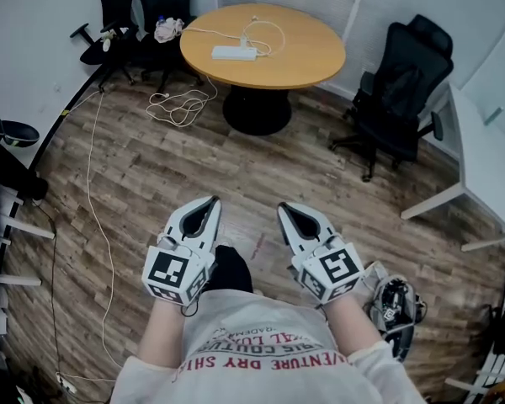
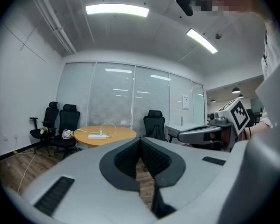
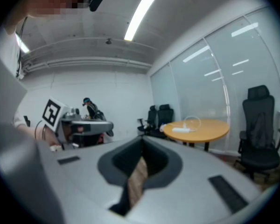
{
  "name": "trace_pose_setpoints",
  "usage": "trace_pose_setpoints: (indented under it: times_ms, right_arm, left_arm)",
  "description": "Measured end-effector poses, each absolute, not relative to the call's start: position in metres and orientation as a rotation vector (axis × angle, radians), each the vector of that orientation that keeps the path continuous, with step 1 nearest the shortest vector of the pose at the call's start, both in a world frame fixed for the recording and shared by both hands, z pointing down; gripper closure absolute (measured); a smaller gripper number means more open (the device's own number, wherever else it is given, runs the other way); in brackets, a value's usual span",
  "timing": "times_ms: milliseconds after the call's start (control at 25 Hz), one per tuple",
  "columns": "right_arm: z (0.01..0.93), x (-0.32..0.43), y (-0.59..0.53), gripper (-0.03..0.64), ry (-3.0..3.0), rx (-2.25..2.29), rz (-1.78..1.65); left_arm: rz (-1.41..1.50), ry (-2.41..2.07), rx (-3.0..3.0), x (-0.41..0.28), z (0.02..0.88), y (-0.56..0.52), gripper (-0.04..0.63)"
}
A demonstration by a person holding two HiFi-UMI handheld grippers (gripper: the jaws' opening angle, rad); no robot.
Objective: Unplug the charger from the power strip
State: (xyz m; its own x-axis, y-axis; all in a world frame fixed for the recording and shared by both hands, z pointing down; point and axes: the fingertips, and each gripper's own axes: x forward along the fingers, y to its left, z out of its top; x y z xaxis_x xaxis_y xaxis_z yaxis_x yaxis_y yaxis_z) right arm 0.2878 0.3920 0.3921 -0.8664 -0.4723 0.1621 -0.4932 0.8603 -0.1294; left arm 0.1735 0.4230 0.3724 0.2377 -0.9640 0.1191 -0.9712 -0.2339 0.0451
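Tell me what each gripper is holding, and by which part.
Nothing is held. The left gripper and right gripper both have their jaws together and empty; the power strip lies far off on the round table.

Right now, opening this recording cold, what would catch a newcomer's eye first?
The left claw and right claw, both shut and empty, fill the foreground of the head view. Beyond them, a round wooden table carries a white power strip trailing a white cable.
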Motion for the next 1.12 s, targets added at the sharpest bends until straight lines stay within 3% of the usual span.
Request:
trace_pose_setpoints:
  times_ms: [1120]
  right_arm:
    - [0.397,0.034,0.074,0.588,-2.658,1.151,0.373]
  left_arm:
    - [0.062,-1.6,2.577,-0.103,0.35,0.1,0.563]
